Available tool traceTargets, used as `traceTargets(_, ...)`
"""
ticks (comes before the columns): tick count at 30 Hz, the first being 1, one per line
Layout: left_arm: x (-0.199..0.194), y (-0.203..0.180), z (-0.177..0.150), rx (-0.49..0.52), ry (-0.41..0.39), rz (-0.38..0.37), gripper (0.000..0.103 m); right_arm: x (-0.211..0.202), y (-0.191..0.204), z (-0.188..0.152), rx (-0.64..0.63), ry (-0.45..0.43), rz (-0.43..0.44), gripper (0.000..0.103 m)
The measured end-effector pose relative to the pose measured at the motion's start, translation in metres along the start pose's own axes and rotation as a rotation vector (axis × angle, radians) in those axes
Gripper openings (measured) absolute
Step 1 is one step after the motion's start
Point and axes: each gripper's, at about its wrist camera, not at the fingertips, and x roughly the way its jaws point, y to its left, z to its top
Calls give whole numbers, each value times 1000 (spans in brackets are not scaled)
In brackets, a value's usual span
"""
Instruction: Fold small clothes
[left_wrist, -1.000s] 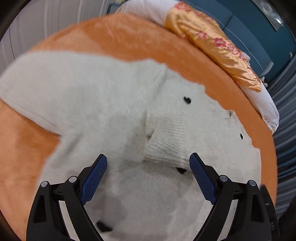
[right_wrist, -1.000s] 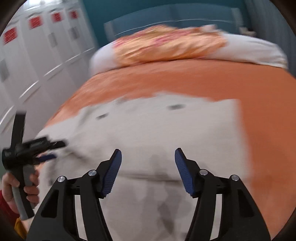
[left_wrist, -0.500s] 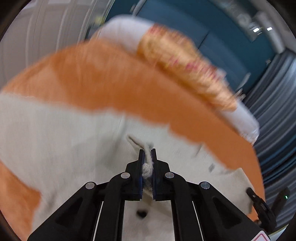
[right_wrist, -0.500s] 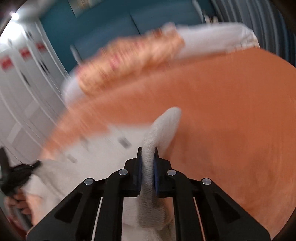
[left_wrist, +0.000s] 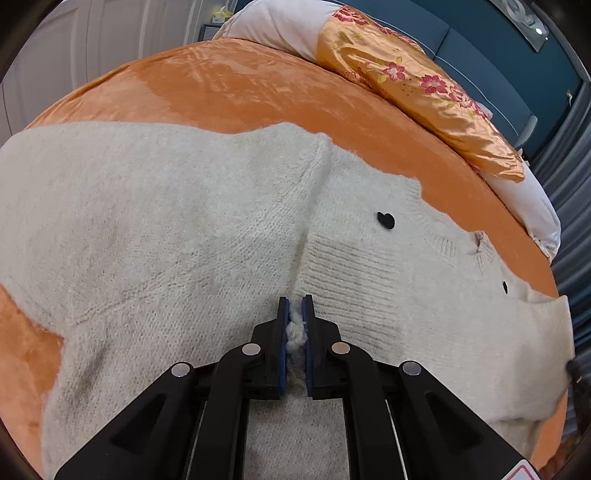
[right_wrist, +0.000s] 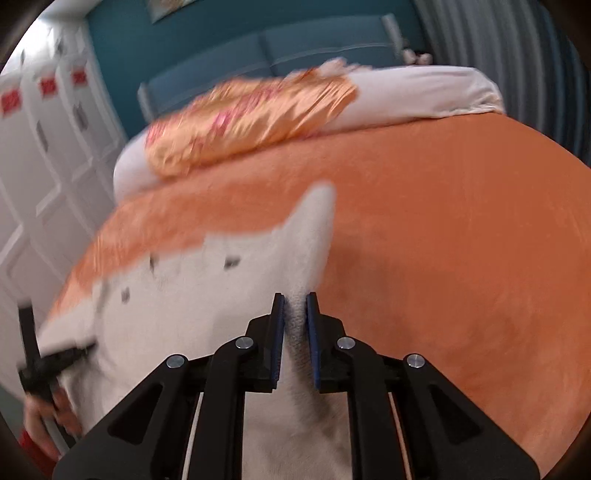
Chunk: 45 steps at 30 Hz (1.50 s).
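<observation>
Left wrist view: the left gripper (left_wrist: 295, 321) points down at a slant onto a fluffy cream sweater (left_wrist: 166, 240). Its two blue pads are squeezed almost together, and a little tuft of the sweater's wool is pinched between them. The pinch sits right beside the ribbed band (left_wrist: 369, 280) of the sweater.

The sweater lies spread out on an orange bedspread (left_wrist: 221, 81). It has small black buttons (left_wrist: 386, 220) on it. One sleeve reaches off to the left side of the picture. At the far end of the bed there is a white pillow (left_wrist: 280, 26) with a shiny orange flowered cloth (left_wrist: 424, 85) draped over it.

In the right wrist view, the right gripper (right_wrist: 295, 314) also tips down toward the bed. Its pads are close together with a thick fold of the sweater (right_wrist: 184, 295) held tight between them. That edge of the sweater is lifted up into a point above the orange bedspread (right_wrist: 461, 240). This picture is blurry.

At the far left of the same view you can see the person's left hand (right_wrist: 44, 421), with a red cuff at the wrist. It holds the black handle of the left gripper (right_wrist: 79, 350), whose tip is on the other side of the sweater. A white wardrobe (right_wrist: 48, 155) stands behind it.
</observation>
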Motion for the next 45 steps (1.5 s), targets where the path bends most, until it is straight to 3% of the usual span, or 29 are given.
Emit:
traceTargets(3, -1, -1, -3, 23, -12, 14, 7, 44, -13, -26, -40, 141, -89, 11)
traceTargets(5, 3, -3, -5, 33, -19, 20, 9, 45, -25, -24, 0, 112, -84, 11)
traceTargets(7, 2, 0, -7, 36, -31, 19, 12, 21, -23, -7, 42, 44, -117, 13)
traceTargets(10, 2, 3, -12, 32, -58, 8, 13, -3, -7, 2, 2, -26, -33, 13)
traceTargets(11, 2, 3, -13, 33, -65, 10, 13, 1, -3, -3, -31, -5, -23, 13)
traceTargets(13, 0, 2, -14, 32, -70, 9, 13, 39, -6, -24, -83, 146, -70, 11)
traceTargets(14, -2, 4, -13, 28, -65, 3, 14, 60, -13, -36, -79, 204, -91, 5)
traceTargets(17, -29, 19, -11, -5, -77, 4, 13, 43, -4, -26, -77, 142, -112, 10)
traceTargets(20, -72, 66, -9, -81, -140, 4, 18, 25, 13, -30, -90, 100, -62, 11)
traceTargets(22, -96, 118, -5, -175, -163, 45, 34, 19, 19, -43, -107, 104, -42, 11)
traceTargets(24, -113, 170, 1, -268, -186, 108, 39, 18, 28, -62, -113, 126, -16, 11)
traceTargets(25, -122, 205, 6, -331, -190, 158, 40, 19, 33, -69, -118, 140, -10, 11)
traceTargets(28, -139, 296, 21, -516, -203, 197, 40, 18, 42, -102, -146, 137, -36, 12)
traceTargets(32, -152, 379, 38, -738, -259, 162, 39, 23, 39, -104, -112, 141, -21, 12)
traceTargets(38, -131, 400, 53, -788, -230, 87, 39, 14, 36, -116, -128, 133, -35, 13)
traceTargets(39, -131, 400, 56, -784, -234, 88, 33, 15, 38, -116, -138, 131, -45, 13)
traceTargets(40, -129, 396, 59, -781, -235, 89, 11, 10, 37, -120, -143, 129, -45, 13)
traceTargets(42, -133, 388, 69, -754, -248, 78, 7, 11, 36, -120, -142, 127, -43, 13)
traceTargets(45, -164, 351, 92, -606, -318, 102, 7, 11, 32, -121, -123, 126, -24, 13)
